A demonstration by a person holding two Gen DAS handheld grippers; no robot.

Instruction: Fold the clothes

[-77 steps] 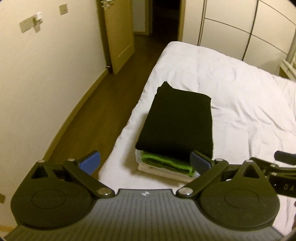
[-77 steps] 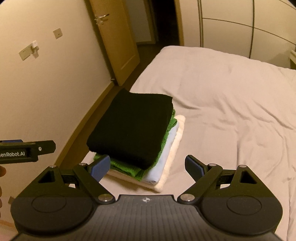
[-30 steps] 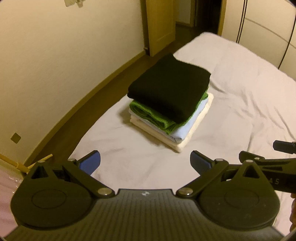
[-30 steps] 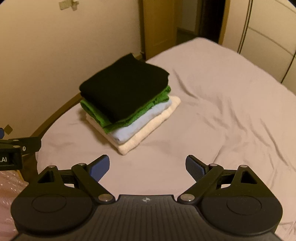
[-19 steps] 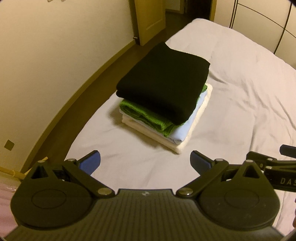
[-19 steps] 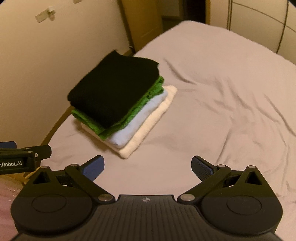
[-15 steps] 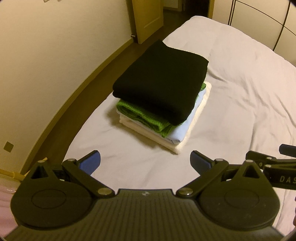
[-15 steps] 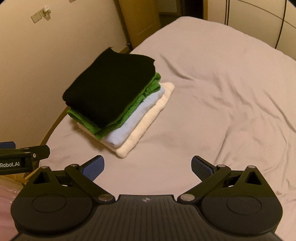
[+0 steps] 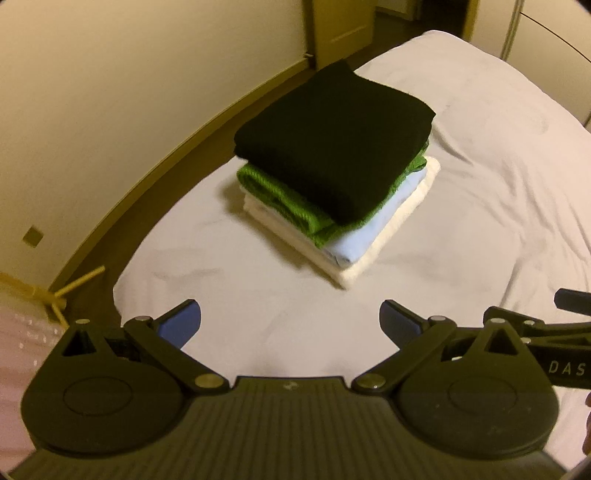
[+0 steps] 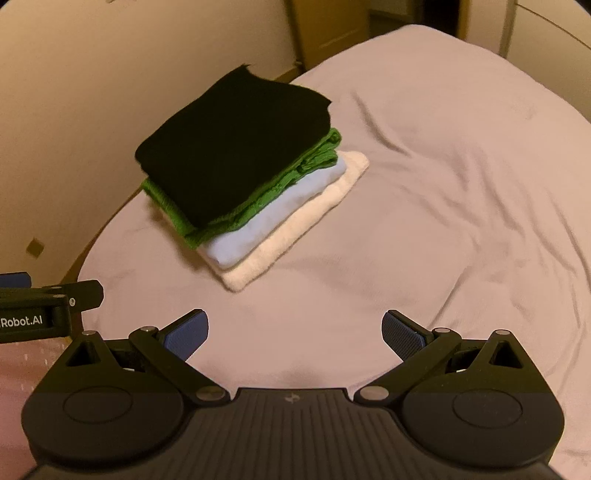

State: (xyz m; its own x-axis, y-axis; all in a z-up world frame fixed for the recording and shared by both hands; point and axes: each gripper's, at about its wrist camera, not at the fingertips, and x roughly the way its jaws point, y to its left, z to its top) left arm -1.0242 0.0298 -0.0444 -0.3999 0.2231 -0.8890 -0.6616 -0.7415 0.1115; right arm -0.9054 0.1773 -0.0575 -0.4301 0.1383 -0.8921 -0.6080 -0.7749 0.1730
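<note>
The cream garment (image 9: 391, 236) at the bottom of the stack shows only as a rim along its near edges, and the pale blue garment (image 9: 373, 236) above it peeks out as a narrow band; how either is folded beneath cannot be told. The green knit (image 9: 280, 199) is mostly covered by the black garment (image 9: 332, 136) on top. The stack sits near the left edge of the bed (image 9: 480, 177), close to the wall (image 9: 110, 92). At the lower left of the left wrist view, a pale wooden object (image 9: 59, 295) and something pinkish are cut off and unclear. The door (image 9: 340, 26) is cropped at the top.

The left gripper (image 9: 290, 321) and right gripper (image 10: 294, 332) both hover above the sheet, jaws spread wide and empty, well short of the stack.

Compared with half a second ago, both grippers have pulled back, so more bare sheet lies between them and the stack, which has not changed.
</note>
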